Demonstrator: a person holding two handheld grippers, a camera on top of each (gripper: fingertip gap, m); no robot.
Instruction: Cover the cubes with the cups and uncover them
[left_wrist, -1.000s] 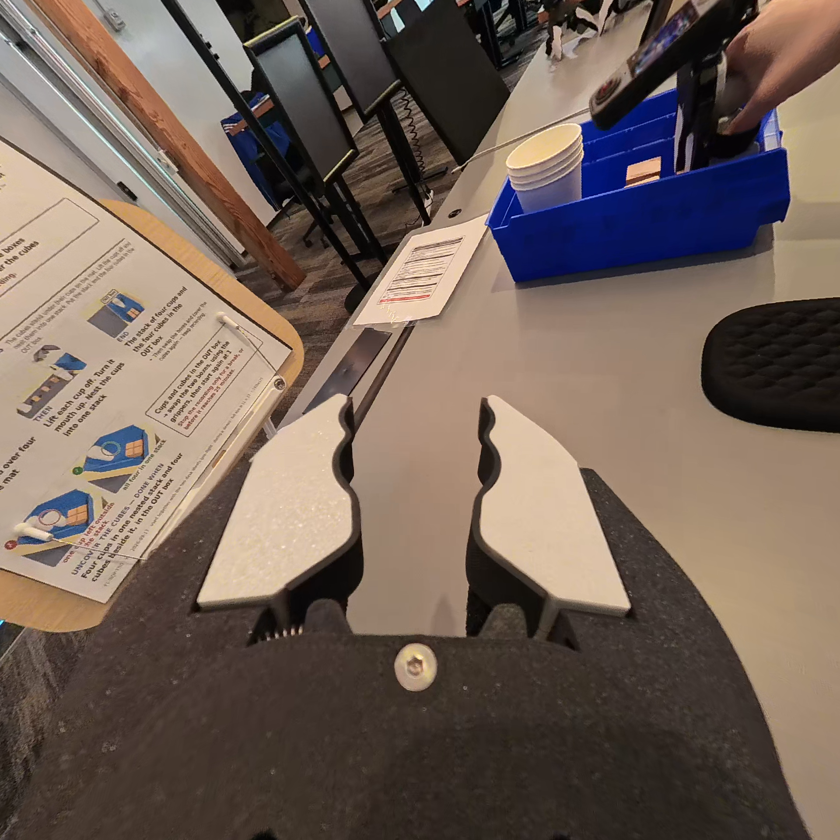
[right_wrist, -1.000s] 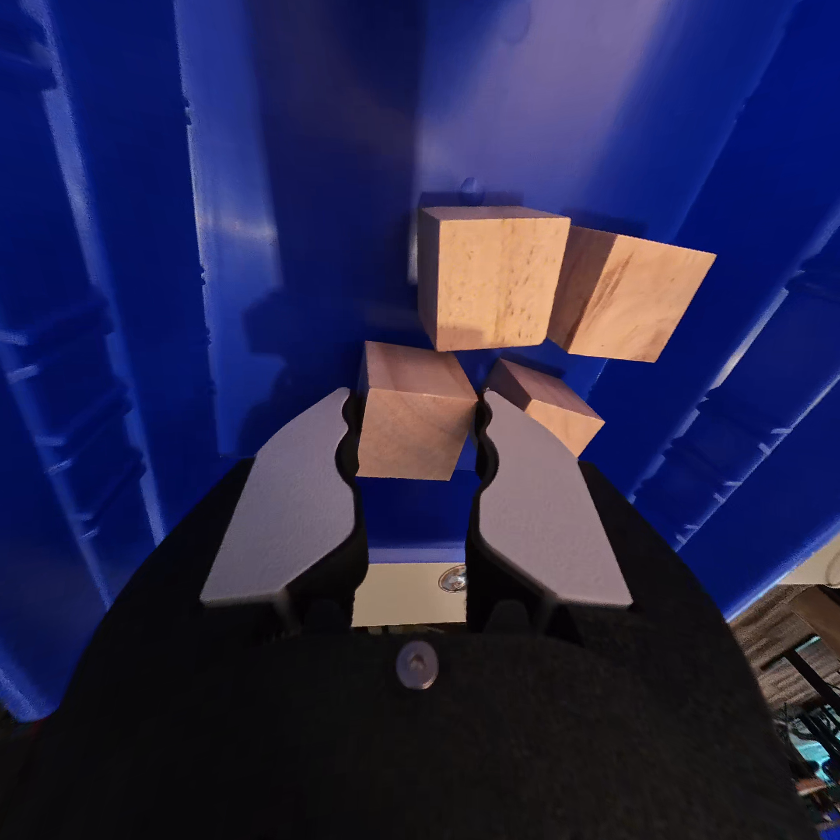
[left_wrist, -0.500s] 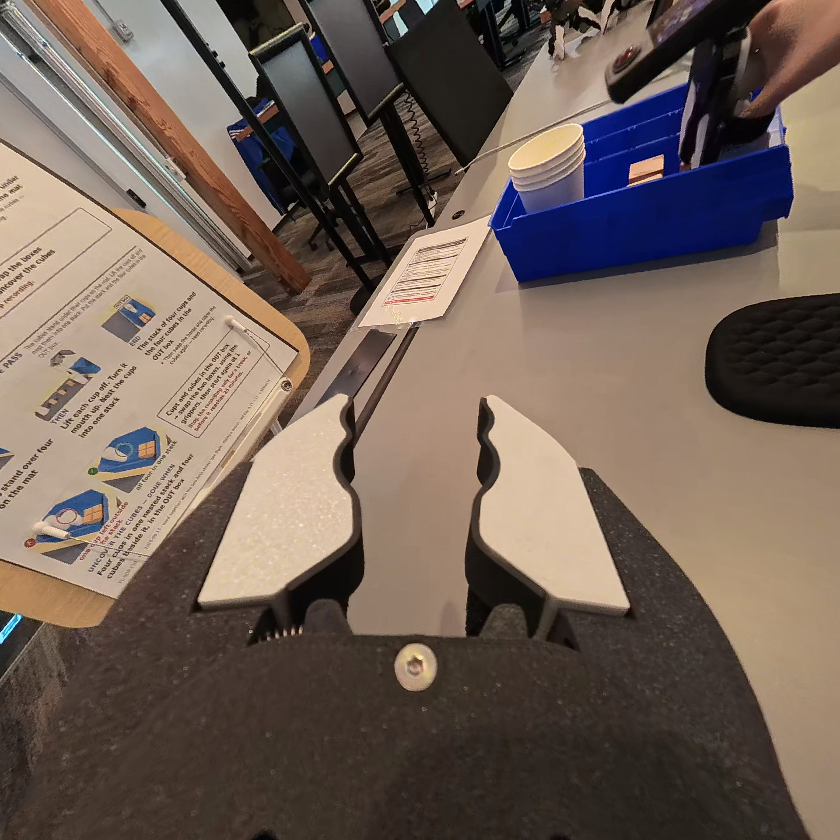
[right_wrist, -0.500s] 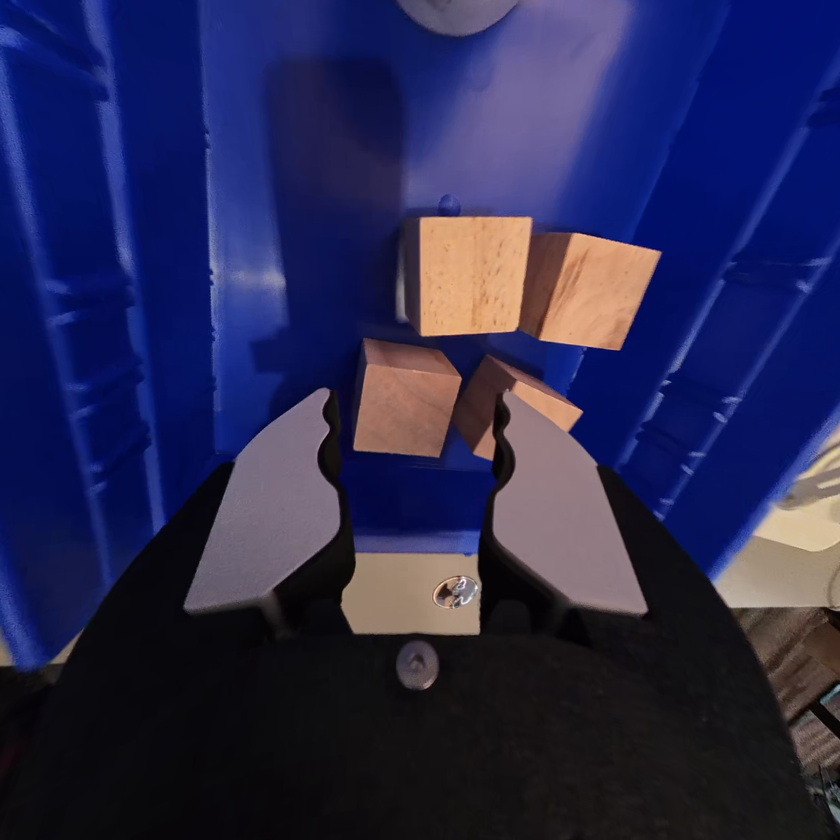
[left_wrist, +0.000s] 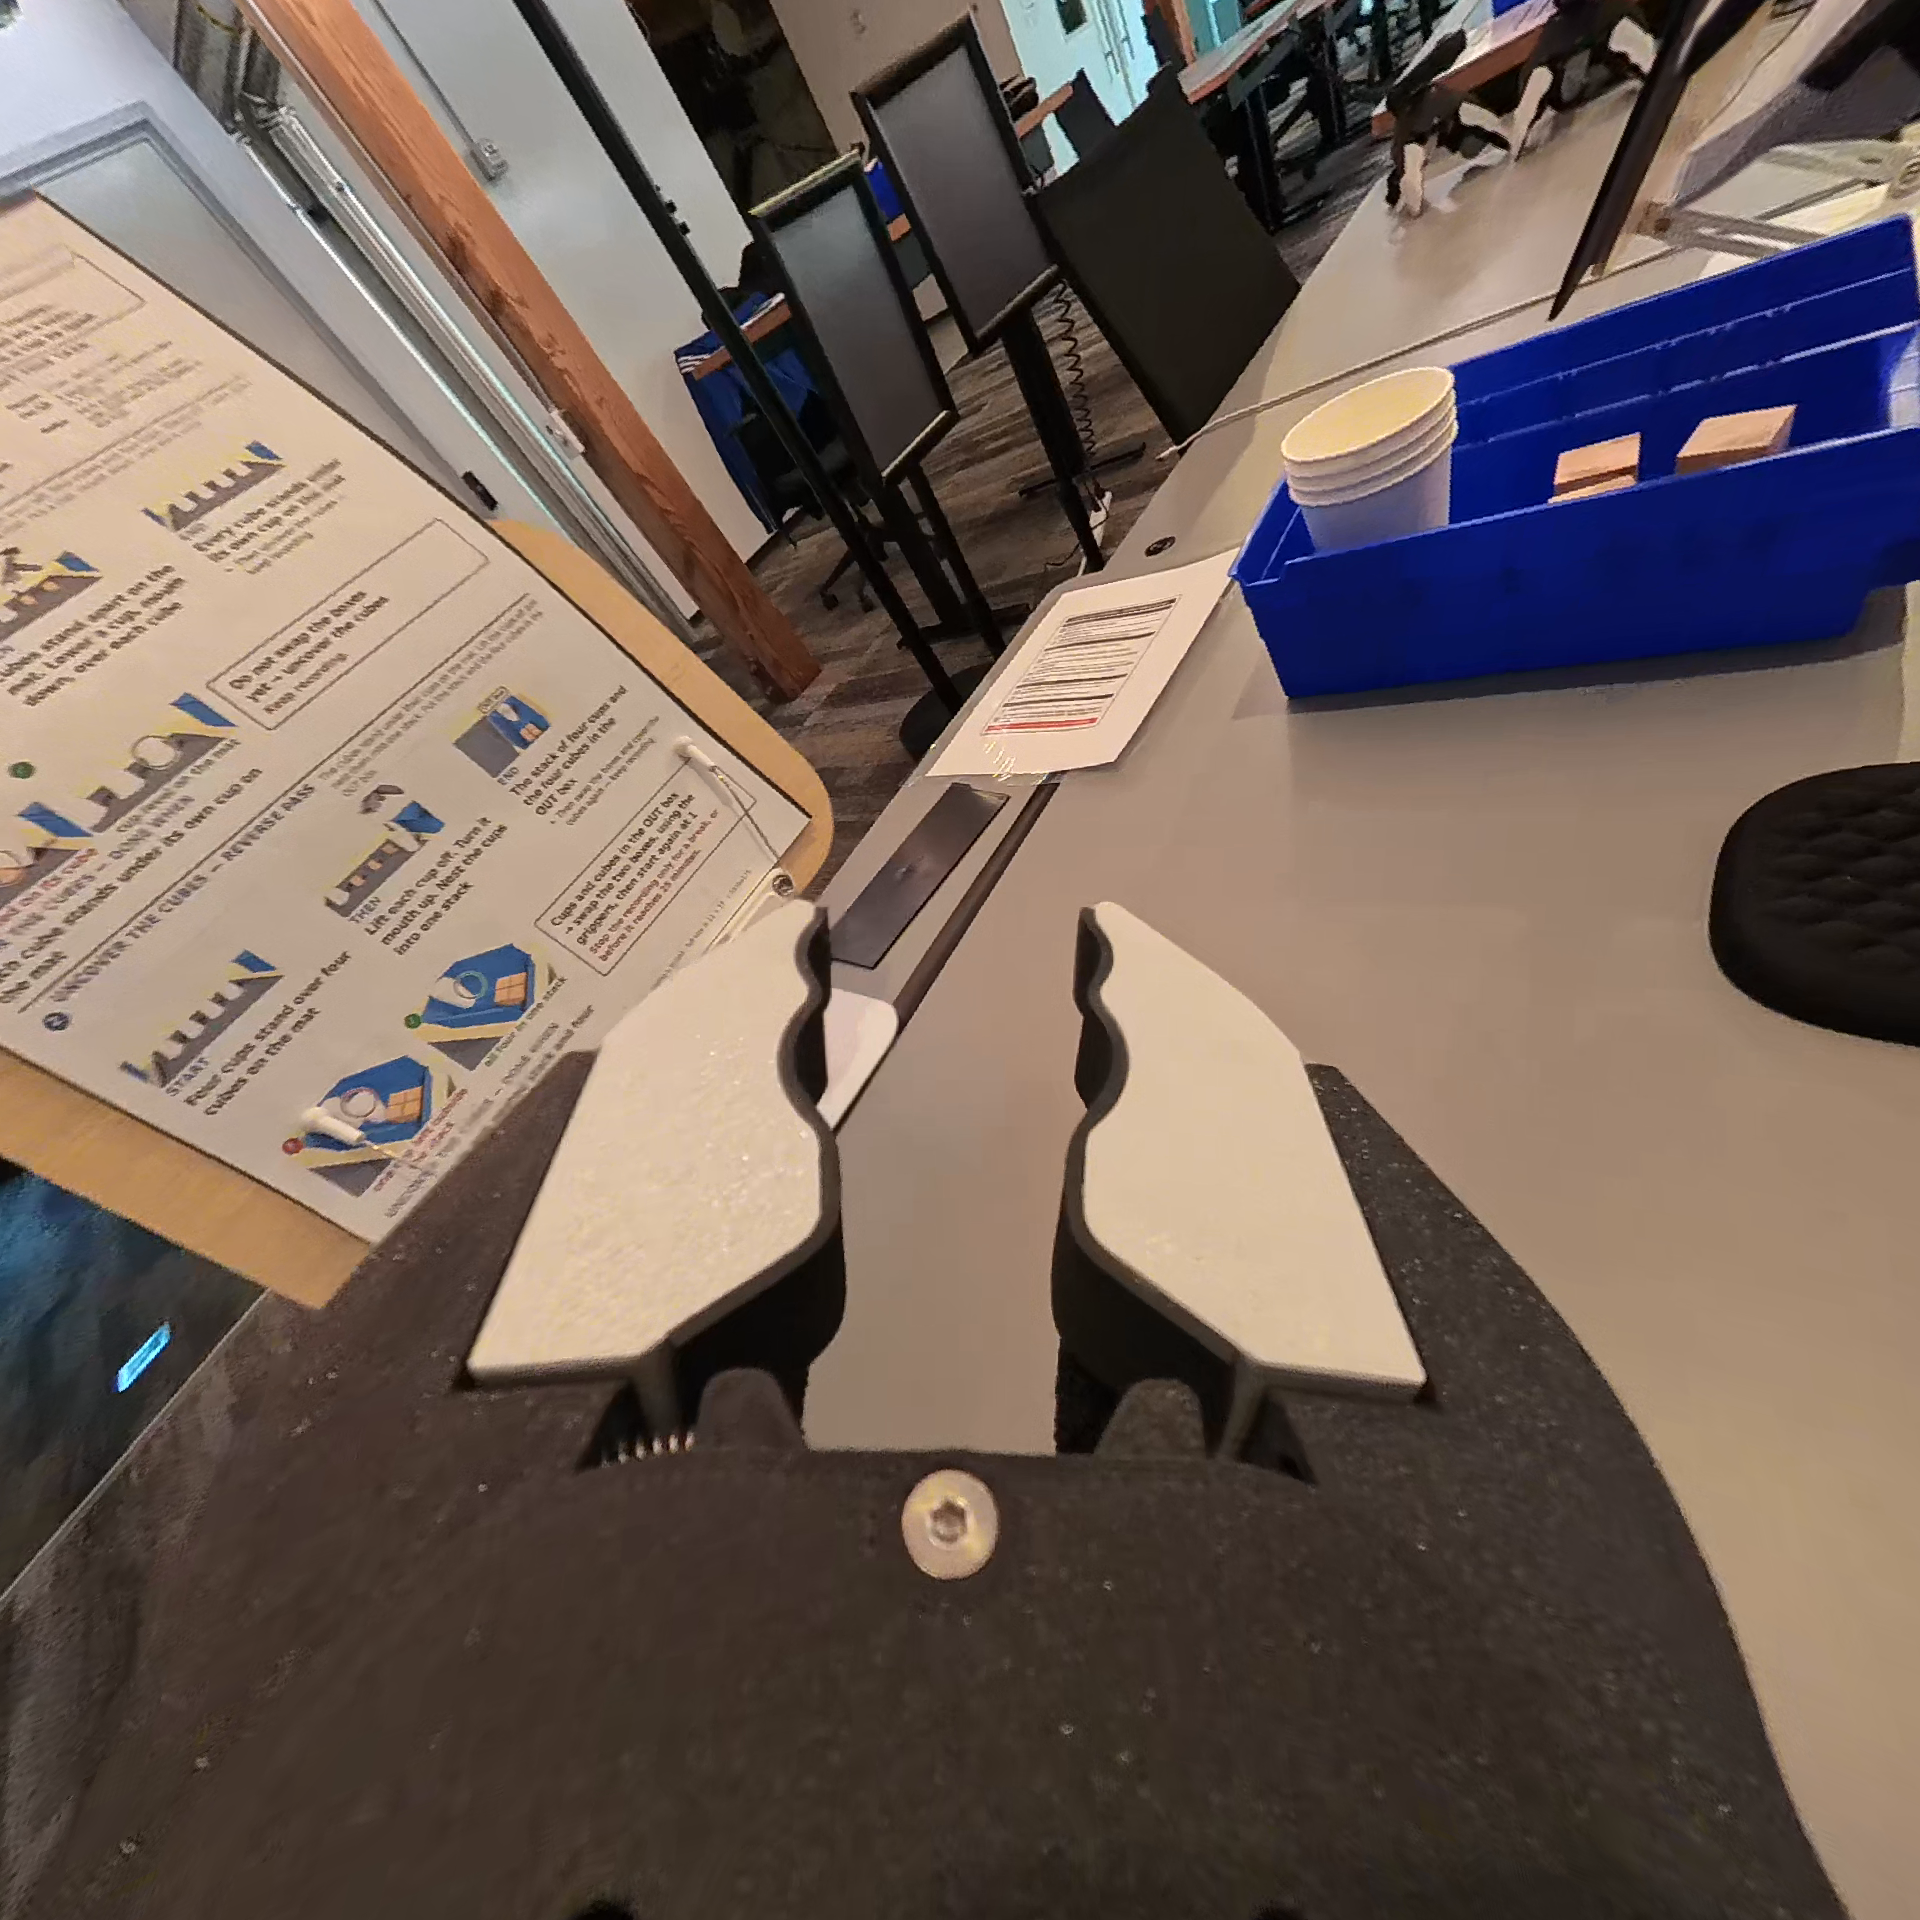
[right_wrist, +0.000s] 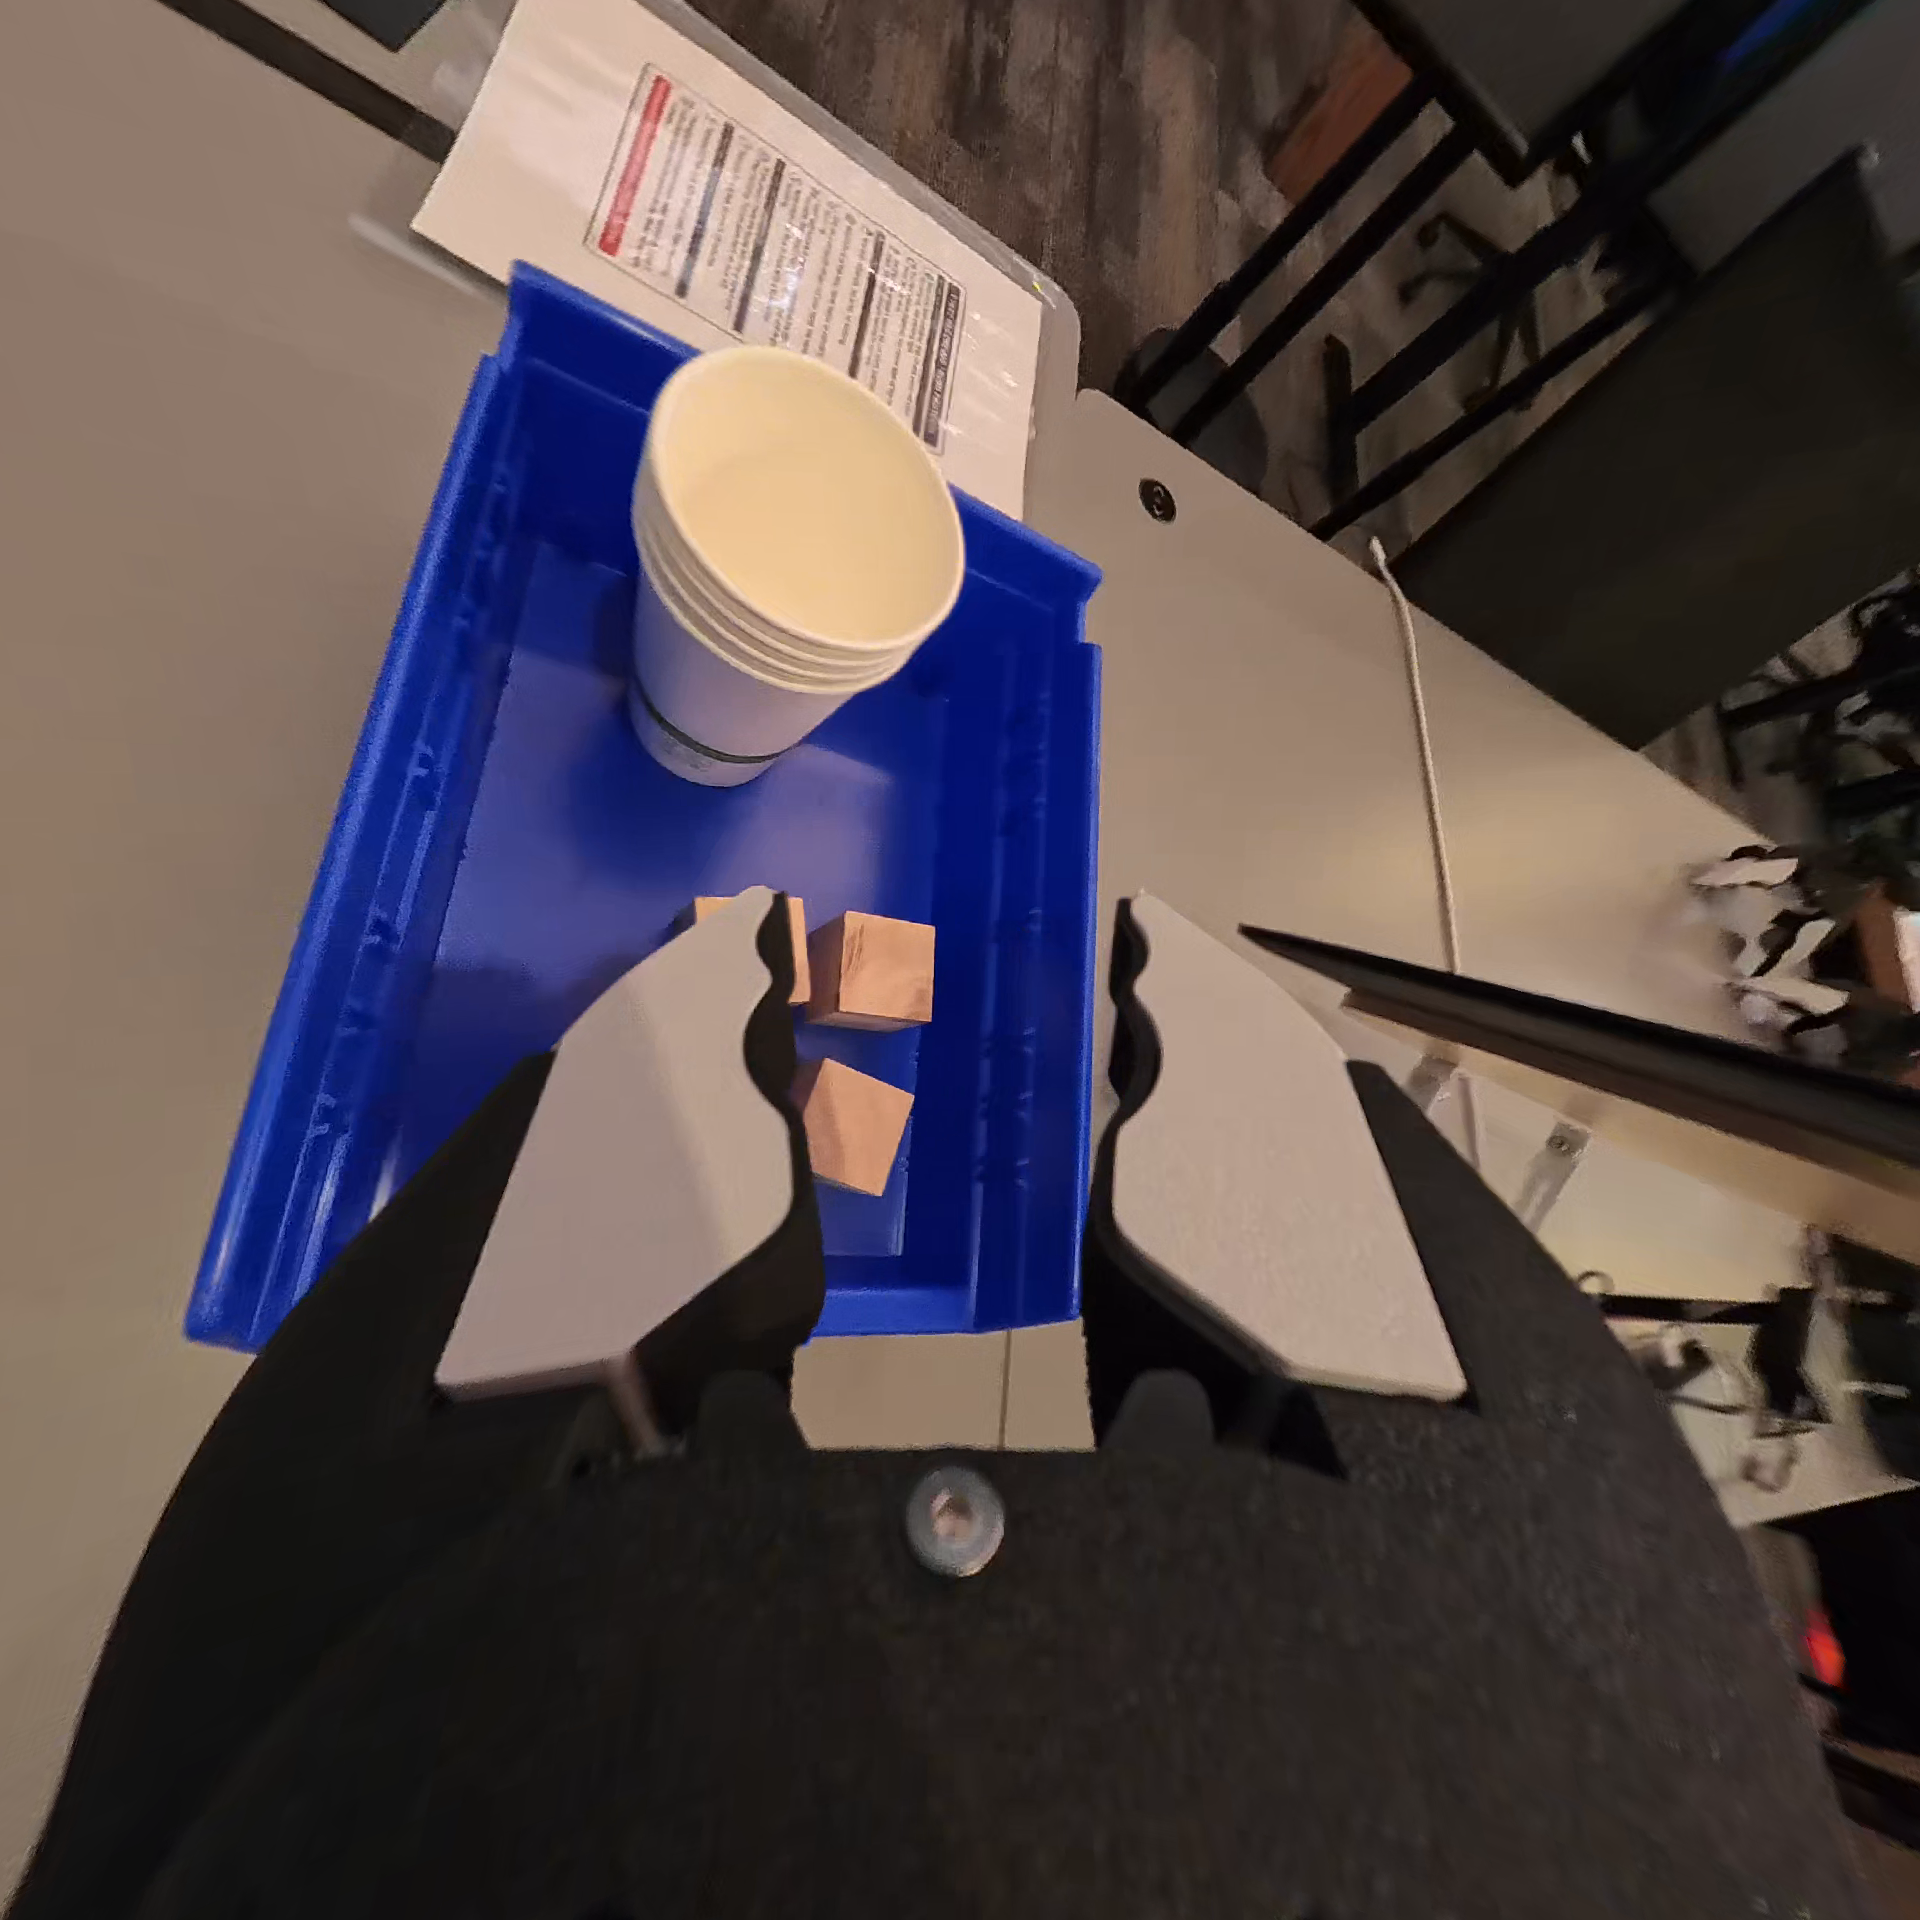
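Three wooden cubes and nested cups sit in the blue bin, both grippers' fingers open and empty, nothing covered.

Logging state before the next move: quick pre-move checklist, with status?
1. Right claw open and empty above the blue bin: ok.
2. Left claw open, empty, over bare table: ok.
3. Cup stack upright, mouth up, in the bin: ok.
4. Wooden cubes in the bin beside the stack: ok; three show in the right wrist view, a fourth cannot tell.
5. Black mat in view on the table; only an edge shows, whether it is free cannot tell.
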